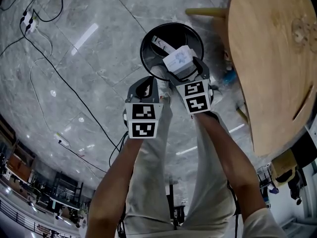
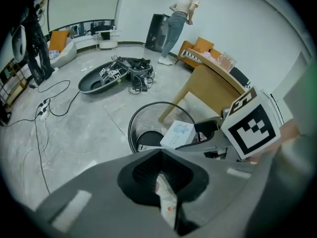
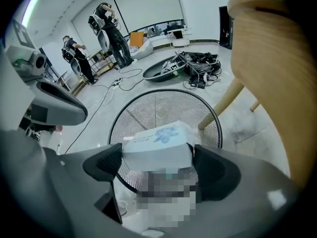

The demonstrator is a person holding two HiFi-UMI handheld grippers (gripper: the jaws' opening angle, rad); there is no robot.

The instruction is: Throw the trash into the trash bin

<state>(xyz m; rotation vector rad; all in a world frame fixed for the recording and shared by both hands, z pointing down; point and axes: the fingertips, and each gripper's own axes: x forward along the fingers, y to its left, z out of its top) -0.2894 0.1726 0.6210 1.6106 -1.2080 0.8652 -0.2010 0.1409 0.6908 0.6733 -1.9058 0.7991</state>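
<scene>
Grey marble floor (image 1: 99,58) carries mesh trash bin (image 1: 144,58) and cables (image 1: 74,94).

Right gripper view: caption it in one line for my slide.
The right claw grips a white box above the black wire trash bin, beside a wooden table.

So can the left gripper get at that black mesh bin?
Probably yes: the left gripper hangs beside the rim of the black mesh bin, and the right gripper, holding a pale box over it, leaves that side open.

legible text: none | white box (image 3: 157,144): blue print on top face, too blurred to read
</scene>
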